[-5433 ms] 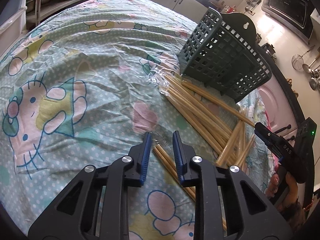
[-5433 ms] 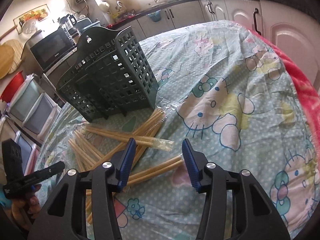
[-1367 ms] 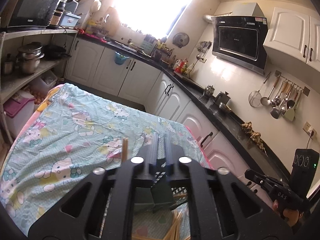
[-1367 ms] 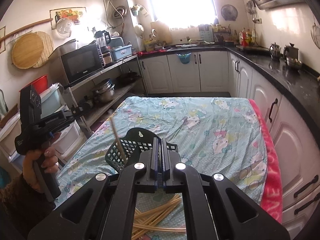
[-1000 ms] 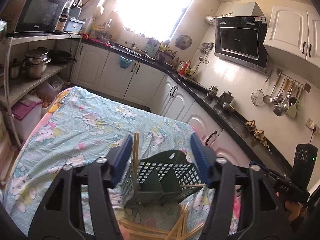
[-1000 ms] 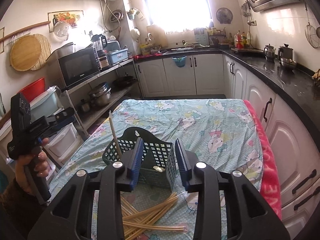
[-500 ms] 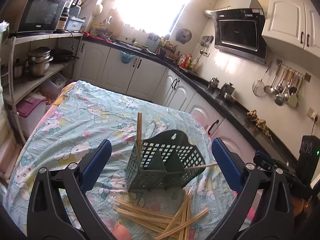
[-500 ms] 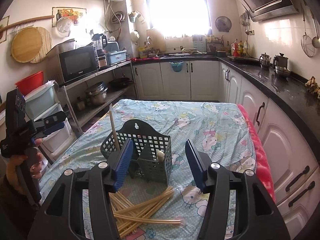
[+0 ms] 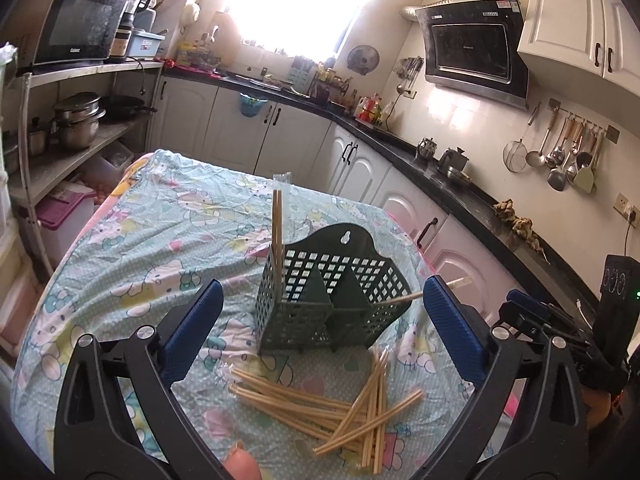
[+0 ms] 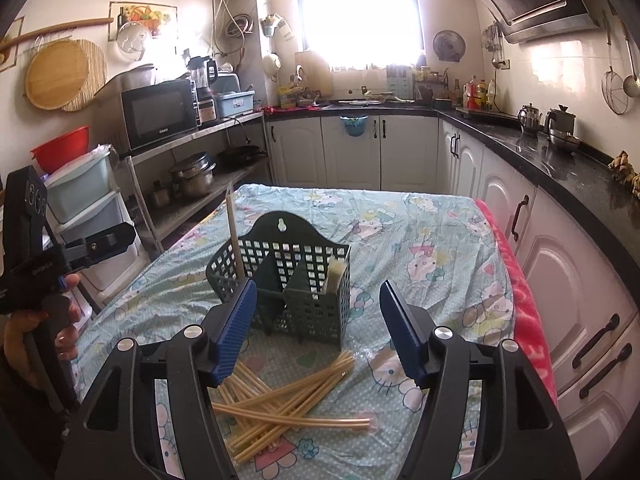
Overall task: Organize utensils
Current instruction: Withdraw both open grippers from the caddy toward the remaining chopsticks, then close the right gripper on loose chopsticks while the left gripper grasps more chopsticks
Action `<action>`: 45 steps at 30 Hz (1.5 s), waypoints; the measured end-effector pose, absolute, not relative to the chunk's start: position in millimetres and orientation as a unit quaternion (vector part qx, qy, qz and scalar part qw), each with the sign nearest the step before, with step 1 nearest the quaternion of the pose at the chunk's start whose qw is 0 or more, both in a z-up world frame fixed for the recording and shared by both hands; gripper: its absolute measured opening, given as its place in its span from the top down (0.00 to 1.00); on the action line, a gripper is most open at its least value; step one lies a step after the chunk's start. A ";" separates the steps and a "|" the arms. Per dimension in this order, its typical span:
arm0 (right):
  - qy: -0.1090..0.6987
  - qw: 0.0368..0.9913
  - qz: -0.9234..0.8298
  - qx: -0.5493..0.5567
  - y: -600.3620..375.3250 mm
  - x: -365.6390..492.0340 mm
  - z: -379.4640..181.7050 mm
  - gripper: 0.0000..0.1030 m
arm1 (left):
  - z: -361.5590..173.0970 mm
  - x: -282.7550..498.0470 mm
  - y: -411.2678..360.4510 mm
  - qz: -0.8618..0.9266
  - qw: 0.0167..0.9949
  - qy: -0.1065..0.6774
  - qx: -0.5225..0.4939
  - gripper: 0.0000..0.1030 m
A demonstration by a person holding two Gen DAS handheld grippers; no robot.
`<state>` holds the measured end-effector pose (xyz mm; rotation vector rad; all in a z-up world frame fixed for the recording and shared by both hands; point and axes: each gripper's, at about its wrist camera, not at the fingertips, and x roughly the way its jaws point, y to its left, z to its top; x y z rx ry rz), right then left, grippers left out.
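My left gripper and right gripper, jaws just spread and empty, must drop toward the loose chopsticks at six o'clock of the holder, taking one wrapped pair squarely.

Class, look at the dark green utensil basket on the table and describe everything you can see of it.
The basket looks like dark green plastic with square-grid walls, a taller solid back panel with a rounded top and a keyhole hanging slot, and dividers forming three compartments. It stands upright on the cartoon-print tablecloth. One wrapped chopstick pair stands in the left compartment; another leans in the right. Loose chopsticks lie in front. Neither gripper touches it.
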<state>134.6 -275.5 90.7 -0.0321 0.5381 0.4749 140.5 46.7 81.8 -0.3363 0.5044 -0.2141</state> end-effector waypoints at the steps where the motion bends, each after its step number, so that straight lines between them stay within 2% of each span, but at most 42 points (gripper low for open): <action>1: 0.266 0.936 0.231 -0.017 -274.9 133.8 88.0 0.40 | 80.1 139.7 47.0 -0.105 0.948 0.250 -0.166 0.10; 31: 0.351 0.914 0.204 -0.012 -273.8 111.7 16.1 0.40 | 17.4 124.4 45.2 -0.080 0.926 0.323 -0.181 0.10; 45: 0.415 0.898 0.144 0.013 -286.8 122.4 -41.2 0.40 | -29.5 128.3 53.3 -0.061 0.900 0.378 -0.207 0.10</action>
